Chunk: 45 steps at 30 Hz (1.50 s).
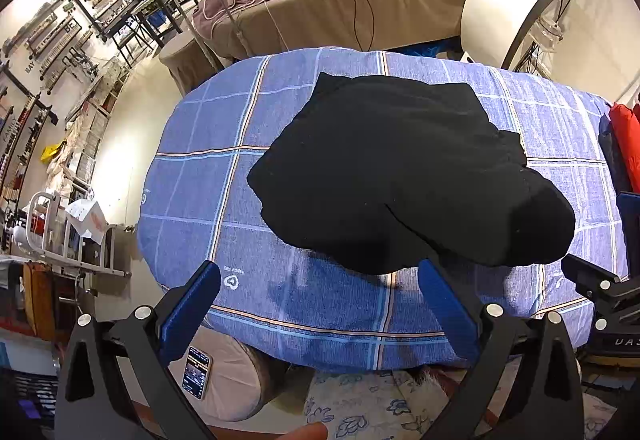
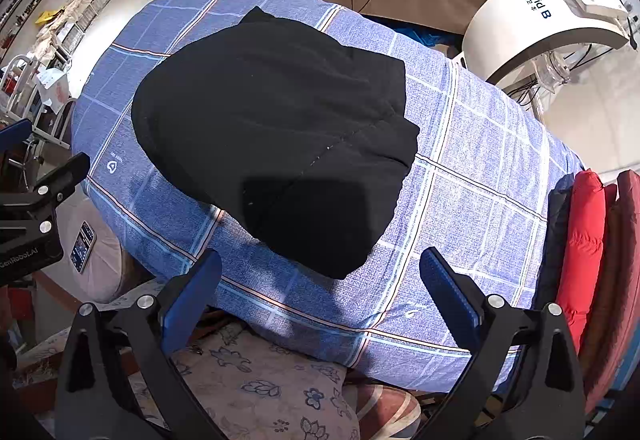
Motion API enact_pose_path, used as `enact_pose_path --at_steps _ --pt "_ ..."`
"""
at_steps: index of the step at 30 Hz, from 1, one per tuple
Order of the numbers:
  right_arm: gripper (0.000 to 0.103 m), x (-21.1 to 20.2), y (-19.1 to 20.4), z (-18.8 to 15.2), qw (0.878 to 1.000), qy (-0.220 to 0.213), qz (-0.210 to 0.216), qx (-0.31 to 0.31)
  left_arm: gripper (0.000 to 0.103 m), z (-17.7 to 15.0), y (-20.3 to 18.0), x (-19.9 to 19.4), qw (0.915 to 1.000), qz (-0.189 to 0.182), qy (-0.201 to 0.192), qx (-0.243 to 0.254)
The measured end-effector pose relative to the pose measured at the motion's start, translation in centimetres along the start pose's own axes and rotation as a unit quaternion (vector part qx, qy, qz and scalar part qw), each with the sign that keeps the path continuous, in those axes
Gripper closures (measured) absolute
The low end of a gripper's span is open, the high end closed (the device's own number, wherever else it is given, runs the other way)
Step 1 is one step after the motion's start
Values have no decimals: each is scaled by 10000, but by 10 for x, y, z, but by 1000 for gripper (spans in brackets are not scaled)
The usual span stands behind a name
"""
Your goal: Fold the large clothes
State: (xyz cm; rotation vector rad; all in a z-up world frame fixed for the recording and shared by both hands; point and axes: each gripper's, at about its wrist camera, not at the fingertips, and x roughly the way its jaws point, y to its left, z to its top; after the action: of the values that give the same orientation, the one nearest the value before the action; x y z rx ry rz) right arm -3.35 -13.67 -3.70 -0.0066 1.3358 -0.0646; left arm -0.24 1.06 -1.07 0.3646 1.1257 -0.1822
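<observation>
A large black garment (image 1: 392, 167) lies folded into a rough block on a table covered with a blue checked cloth (image 1: 200, 175). It shows in the right wrist view (image 2: 280, 135) too, on the same cloth (image 2: 480, 183). My left gripper (image 1: 320, 304) is open and empty, held above the table's near edge, just short of the garment. My right gripper (image 2: 320, 292) is open and empty, also at the near edge, just short of the garment's near corner. The right gripper's body shows at the right of the left wrist view (image 1: 604, 292).
A phone (image 1: 196, 372) lies on a round stool below the table's near left edge. Red and dark padded clothes (image 2: 584, 240) hang at the table's right. A white machine (image 2: 532, 15) and a brown bed (image 1: 320, 3) stand behind the table.
</observation>
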Motion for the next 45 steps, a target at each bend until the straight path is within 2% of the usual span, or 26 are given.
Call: enact_pose_path --at_steps 12,45 --pt "5 1 0 -1 10000 -4 62 36 6 -3 0 5 9999 27 156 -59" --pt "5 5 -4 -2 9998 34 186 58 6 -5 -2 9 9997 -32 229 -118"
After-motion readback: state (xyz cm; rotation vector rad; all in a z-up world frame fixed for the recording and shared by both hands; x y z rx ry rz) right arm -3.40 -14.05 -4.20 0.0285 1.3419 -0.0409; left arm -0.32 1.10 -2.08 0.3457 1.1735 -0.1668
